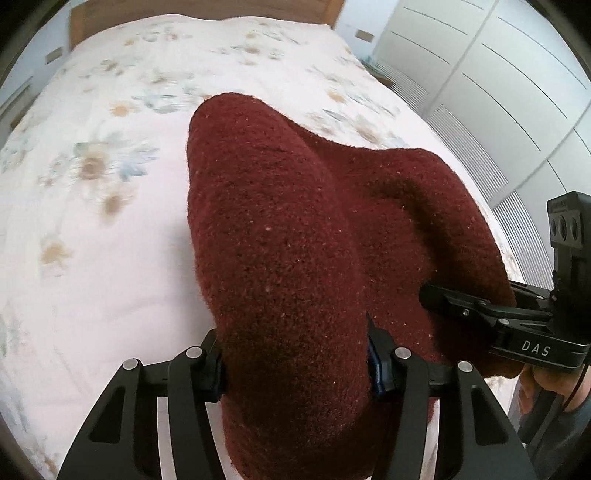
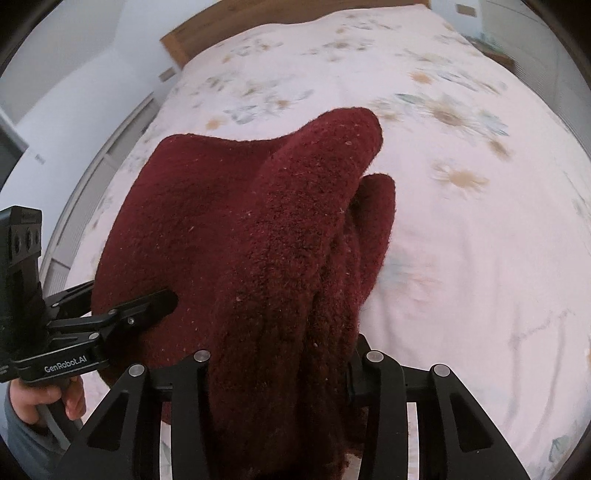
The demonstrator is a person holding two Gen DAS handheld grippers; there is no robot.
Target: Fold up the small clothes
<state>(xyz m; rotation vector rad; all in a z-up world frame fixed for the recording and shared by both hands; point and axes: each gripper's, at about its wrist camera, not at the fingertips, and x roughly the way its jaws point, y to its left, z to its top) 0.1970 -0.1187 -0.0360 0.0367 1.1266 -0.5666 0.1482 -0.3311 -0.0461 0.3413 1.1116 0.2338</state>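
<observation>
A dark red knitted garment (image 1: 288, 236) hangs bunched above the bed, held by both grippers. My left gripper (image 1: 295, 365) is shut on one part of it; the cloth drapes over the jaws and hides the fingertips. My right gripper (image 2: 280, 373) is shut on another part of the same garment (image 2: 240, 229), which folds thickly between its fingers. In the left wrist view the right gripper (image 1: 436, 295) comes in from the right, its finger pressed into the cloth. In the right wrist view the left gripper (image 2: 162, 295) comes in from the left.
Below lies a bed with a pale pink floral cover (image 1: 92, 221), also in the right wrist view (image 2: 480, 240). A wooden headboard (image 1: 203, 11) is at the far end. White wardrobe doors (image 1: 498, 74) stand to the right of the bed.
</observation>
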